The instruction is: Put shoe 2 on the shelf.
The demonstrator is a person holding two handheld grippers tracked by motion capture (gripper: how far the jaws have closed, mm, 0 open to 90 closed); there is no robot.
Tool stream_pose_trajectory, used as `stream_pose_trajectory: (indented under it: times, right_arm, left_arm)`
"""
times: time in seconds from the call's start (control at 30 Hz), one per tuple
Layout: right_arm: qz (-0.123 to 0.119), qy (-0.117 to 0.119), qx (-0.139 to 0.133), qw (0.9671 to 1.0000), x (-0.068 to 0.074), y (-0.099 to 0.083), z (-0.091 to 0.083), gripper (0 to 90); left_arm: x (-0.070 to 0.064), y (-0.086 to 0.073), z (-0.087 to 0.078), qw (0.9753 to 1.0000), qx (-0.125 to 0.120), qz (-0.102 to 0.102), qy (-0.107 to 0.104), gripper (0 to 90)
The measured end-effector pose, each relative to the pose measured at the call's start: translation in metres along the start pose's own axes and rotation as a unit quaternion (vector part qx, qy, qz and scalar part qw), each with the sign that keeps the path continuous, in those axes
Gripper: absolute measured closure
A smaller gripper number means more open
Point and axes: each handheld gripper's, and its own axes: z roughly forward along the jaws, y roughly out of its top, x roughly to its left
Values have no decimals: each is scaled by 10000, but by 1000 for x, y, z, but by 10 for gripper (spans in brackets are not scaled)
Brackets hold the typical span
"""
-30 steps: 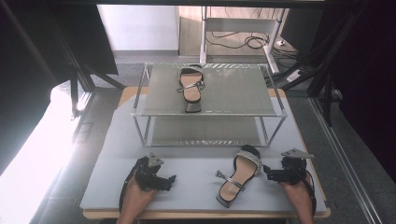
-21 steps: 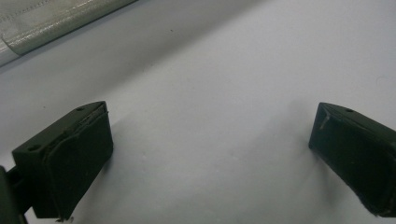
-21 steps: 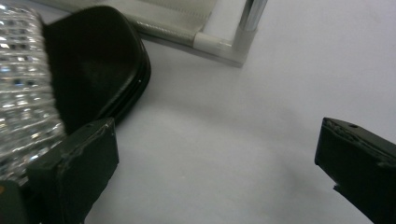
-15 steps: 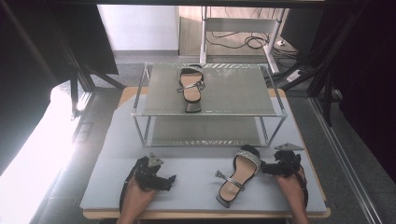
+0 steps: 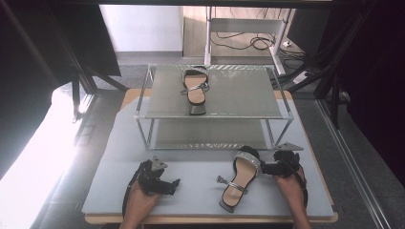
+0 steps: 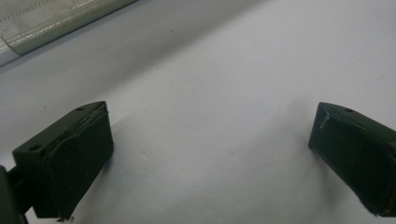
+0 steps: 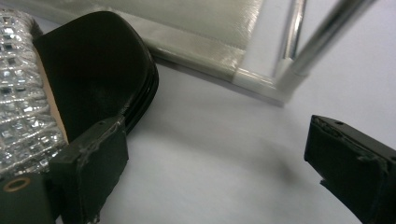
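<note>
A black sandal [image 5: 241,176] with a glittery silver strap lies on the grey mat at the front right, toe toward the rack. My right gripper [image 5: 267,168] is open just right of its toe. In the right gripper view the toe [image 7: 93,70] and strap [image 7: 18,93] sit beside the left jaw, and only bare mat lies between the fingertips of the right gripper [image 7: 215,168]. A matching sandal [image 5: 195,90] rests on the rack's top shelf [image 5: 239,93]. My left gripper [image 5: 169,184] is open over bare mat at the front left, as the left gripper [image 6: 210,158] view confirms.
The two-shelf metal rack stands across the back half of the mat [image 5: 191,191]. Its front right leg [image 7: 299,60] rises close ahead of the right gripper. The rack's lower edge [image 6: 46,23] shows ahead of the left gripper. Dark frame posts flank the table.
The right gripper has slid left along the mat up to the toe of the near sandal. The left gripper and both sandals have stayed put.
</note>
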Motion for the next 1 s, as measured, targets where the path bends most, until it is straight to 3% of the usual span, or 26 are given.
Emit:
stream_pose_trajectory:
  times: [0.33,1.0]
  right_arm:
    - [-52,150,-78,9998,17,12,11,84]
    - [-508,500,-263,9971,97,44,39,160]
  left_arm:
    - [0,0,0,10000,-2,0,-1,0]
    - [0,0,0,10000,-2,0,-4,0]
